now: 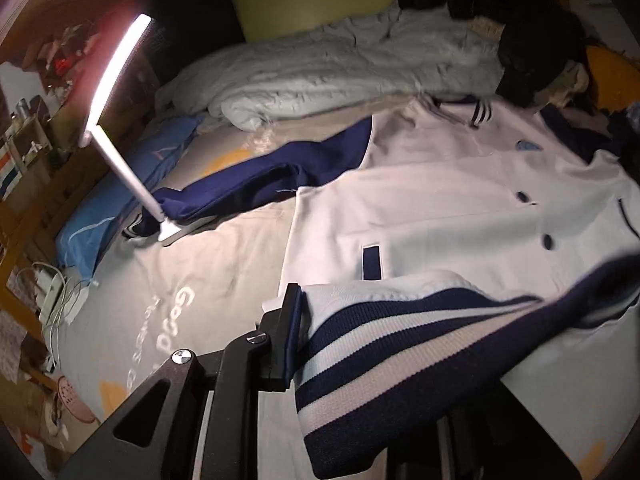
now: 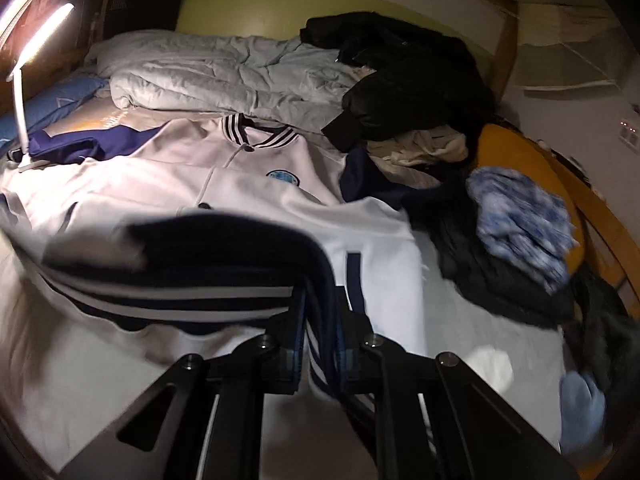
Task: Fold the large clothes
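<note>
Left wrist view: a bed (image 1: 224, 248) covered by a pale grey sheet with printed lettering fills the scene. A lit white desk lamp (image 1: 120, 92) stands on it at the left, its base just beside a blue pillow (image 1: 104, 216). A crumpled pale quilt (image 1: 328, 68) lies along the far side against a yellow-green wall, and a black jacket (image 1: 520, 32) is heaped at the far right. Wooden shelving with clutter runs down the left edge, with cables and a charger below it. The white varsity jacket (image 1: 460, 196) lies spread front-up, buttons showing, one navy sleeve (image 1: 272, 176) stretched toward the lamp base. The left tool (image 1: 304, 336) is closed on the jacket's navy-and-white striped hem (image 1: 400, 344); only its left finger shows, pressed against the ribbing, which is lifted off the bed and drapes over the rest of the tool.

Right wrist view: the same bed, with the quilt (image 2: 224, 76) at the back, the black jacket (image 2: 404, 76) on it, and a mixed clothes pile (image 2: 512, 216) at the right over an orange cushion. A wooden bed frame curves along the right. The varsity jacket (image 2: 256, 184) lies ahead, collar at the far end, round chest badge visible. The right tool (image 2: 320, 352) grips the striped hem (image 2: 168, 292) between both fingers, the fabric raised and blurred across the foreground.
</note>
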A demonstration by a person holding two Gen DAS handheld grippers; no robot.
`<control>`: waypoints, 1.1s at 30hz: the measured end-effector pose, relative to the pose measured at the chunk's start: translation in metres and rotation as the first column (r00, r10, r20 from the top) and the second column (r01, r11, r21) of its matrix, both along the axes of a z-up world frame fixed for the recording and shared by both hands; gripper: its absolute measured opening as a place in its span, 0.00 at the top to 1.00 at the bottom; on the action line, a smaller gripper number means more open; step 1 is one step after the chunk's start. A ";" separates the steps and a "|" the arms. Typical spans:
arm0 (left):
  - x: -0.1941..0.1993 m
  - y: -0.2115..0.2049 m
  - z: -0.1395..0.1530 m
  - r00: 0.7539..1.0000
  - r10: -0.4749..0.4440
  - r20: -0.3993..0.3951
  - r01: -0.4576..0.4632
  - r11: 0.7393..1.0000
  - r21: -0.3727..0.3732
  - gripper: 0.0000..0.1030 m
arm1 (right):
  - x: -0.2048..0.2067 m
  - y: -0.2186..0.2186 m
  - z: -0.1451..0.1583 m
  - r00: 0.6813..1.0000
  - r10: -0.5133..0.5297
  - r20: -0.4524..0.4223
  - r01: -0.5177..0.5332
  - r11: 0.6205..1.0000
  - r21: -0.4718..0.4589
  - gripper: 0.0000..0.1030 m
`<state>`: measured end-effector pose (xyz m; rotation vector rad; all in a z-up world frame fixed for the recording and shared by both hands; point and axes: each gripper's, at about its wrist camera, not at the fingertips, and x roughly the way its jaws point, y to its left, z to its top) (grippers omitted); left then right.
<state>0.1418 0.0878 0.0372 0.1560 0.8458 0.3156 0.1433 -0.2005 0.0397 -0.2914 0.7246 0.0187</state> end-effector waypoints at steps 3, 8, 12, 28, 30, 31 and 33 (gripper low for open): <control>0.025 0.009 -0.021 1.000 -0.008 -0.030 0.007 0.999 -0.046 0.77 | 0.031 0.002 -0.015 1.000 0.014 -0.004 -0.014 1.000 0.026 0.89; 0.047 0.025 -0.053 0.997 -0.075 -0.037 0.065 0.975 -0.213 0.54 | 0.045 -0.004 -0.028 0.999 0.036 -0.021 -0.033 0.994 0.107 0.68; 0.042 0.052 -0.051 0.999 -0.042 0.027 0.049 0.925 -0.376 0.22 | 0.036 -0.013 -0.021 0.998 0.015 0.061 -0.021 0.995 0.102 0.23; 0.026 0.061 -0.074 0.996 -0.001 -0.094 -0.039 0.905 -0.425 0.47 | -0.005 -0.078 -0.014 0.968 0.224 -0.110 -0.200 0.961 0.192 0.00; 0.026 0.062 -0.077 0.993 0.017 -0.119 -0.065 0.906 -0.418 0.84 | -0.002 -0.075 -0.022 0.974 0.183 -0.130 -0.164 0.975 0.147 0.02; 0.025 0.063 -0.076 0.993 0.027 -0.117 -0.074 0.907 -0.414 0.96 | 0.000 -0.077 -0.025 0.976 0.165 -0.139 -0.143 0.978 0.154 0.24; 0.020 0.065 -0.070 0.996 0.037 -0.078 -0.067 0.905 -0.419 0.97 | 0.005 -0.086 -0.026 0.977 0.149 -0.154 -0.116 0.971 0.207 0.75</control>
